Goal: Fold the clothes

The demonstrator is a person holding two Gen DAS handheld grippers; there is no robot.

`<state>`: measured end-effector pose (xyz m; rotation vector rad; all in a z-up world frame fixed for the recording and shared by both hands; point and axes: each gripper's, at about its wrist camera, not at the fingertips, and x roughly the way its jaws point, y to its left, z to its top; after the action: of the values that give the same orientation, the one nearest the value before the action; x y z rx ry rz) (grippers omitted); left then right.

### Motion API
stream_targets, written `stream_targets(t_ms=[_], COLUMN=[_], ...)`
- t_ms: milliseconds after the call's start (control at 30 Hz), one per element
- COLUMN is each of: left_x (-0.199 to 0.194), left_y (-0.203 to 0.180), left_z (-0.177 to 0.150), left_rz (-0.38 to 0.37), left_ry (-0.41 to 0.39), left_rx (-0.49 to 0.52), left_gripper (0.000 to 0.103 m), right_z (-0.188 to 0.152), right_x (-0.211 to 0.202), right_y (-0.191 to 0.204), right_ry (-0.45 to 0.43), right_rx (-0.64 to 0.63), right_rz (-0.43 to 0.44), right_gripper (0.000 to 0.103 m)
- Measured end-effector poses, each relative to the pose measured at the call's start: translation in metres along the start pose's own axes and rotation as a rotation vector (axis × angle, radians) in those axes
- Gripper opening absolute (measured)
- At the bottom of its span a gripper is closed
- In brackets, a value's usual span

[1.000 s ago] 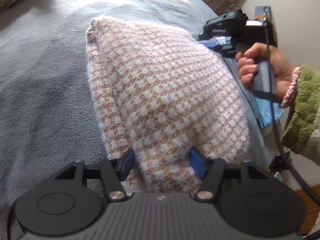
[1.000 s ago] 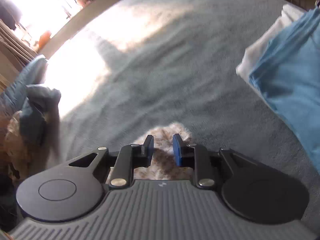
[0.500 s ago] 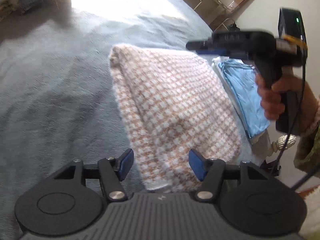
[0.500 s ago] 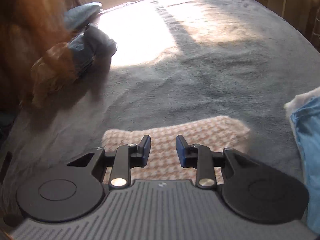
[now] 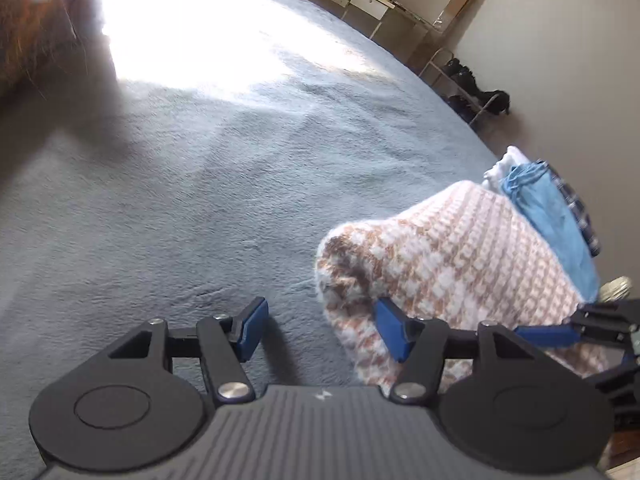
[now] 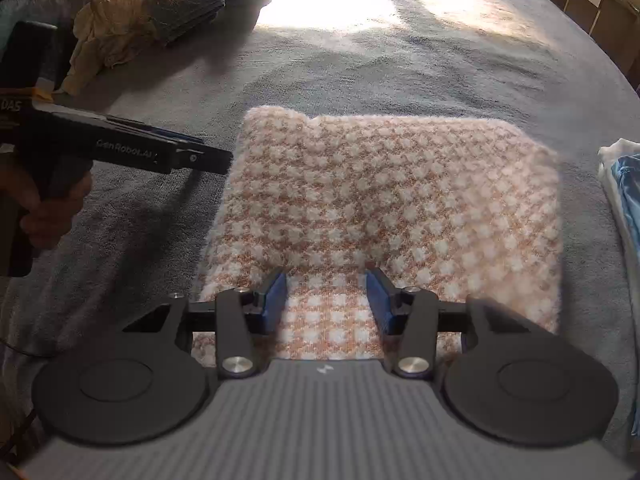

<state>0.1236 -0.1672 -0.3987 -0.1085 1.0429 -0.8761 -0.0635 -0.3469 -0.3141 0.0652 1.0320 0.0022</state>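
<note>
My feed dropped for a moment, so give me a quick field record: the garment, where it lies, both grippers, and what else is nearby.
garment: checked knit, folded into a flat rectangle
surface: grey blanket
right gripper: above the knit's near edge, jaws have just been opening, nothing pinched
left gripper: open, beside the knit's left edge, holding nothing
folded stack: blue cloth on the knit's right
unfolded pile: crumpled clothes, far left

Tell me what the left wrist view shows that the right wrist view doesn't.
Left wrist only: a shoe rack by the wall and a plaid garment behind the blue one. Right wrist only: the person's hand holding the left hand-held gripper, and unfolded clothes piled at far left. Both: the folded checked sweater on the grey bed cover, and the blue folded garment.
</note>
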Motion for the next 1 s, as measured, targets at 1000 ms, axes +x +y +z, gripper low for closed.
stream_targets(t_ms=[1000], left_x=[-0.036], left_y=[-0.098], left_z=[0.039], left_rz=[0.028], left_ry=[-0.084], left_rx=[-0.02], left_gripper=[0.056], right_z=[0.064], right_x=[0.001], right_y=[-0.127], right_ry=[-0.184], right_rx=[0.266], right_rz=[-0.065], right_gripper=[0.029])
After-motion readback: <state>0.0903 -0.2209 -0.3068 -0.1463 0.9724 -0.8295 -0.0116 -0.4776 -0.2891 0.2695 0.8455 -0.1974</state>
